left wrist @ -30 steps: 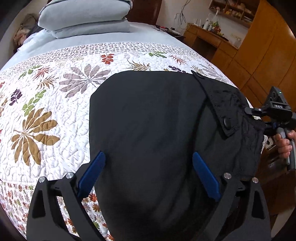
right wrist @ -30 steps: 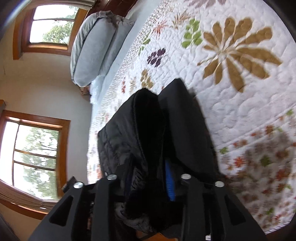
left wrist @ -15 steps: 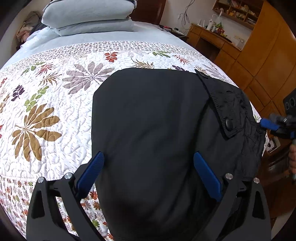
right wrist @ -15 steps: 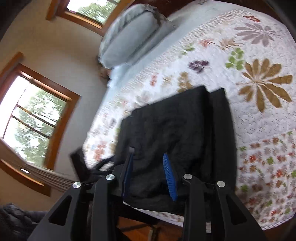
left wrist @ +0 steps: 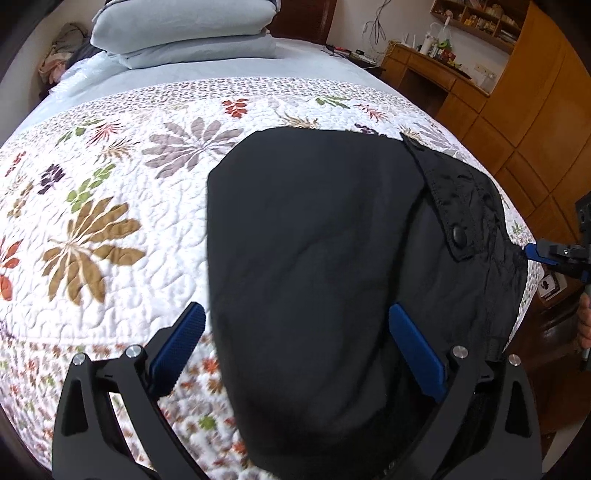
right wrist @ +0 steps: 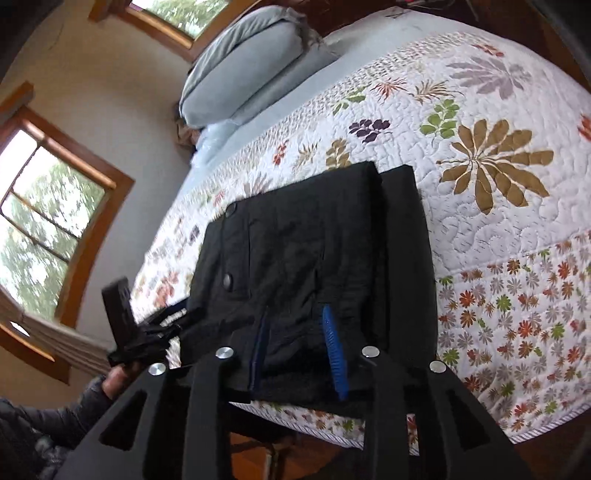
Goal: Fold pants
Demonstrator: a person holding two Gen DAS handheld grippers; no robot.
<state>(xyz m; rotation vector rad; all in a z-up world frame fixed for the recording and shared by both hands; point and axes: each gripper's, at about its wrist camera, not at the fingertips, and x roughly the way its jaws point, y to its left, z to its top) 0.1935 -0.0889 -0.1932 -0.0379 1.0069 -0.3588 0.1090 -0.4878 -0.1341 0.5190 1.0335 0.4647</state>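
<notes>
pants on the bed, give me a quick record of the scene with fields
item: black pants, folded, lying flat
surface: floral quilt on the bed
visible detail: snap button on a flap
left gripper: open, fingers spread over the near end of the pants
right gripper: open, at the edge of the pants, nothing clamped
background: grey pillows at the head of the bed

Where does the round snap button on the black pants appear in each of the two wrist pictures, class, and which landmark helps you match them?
Left wrist view: the snap button sits right of centre, on the flap near the pants' right edge.
Right wrist view: the snap button sits left of centre, above the tool's fingers.
Shared landmark: the big brown leaf print on the quilt.
</notes>
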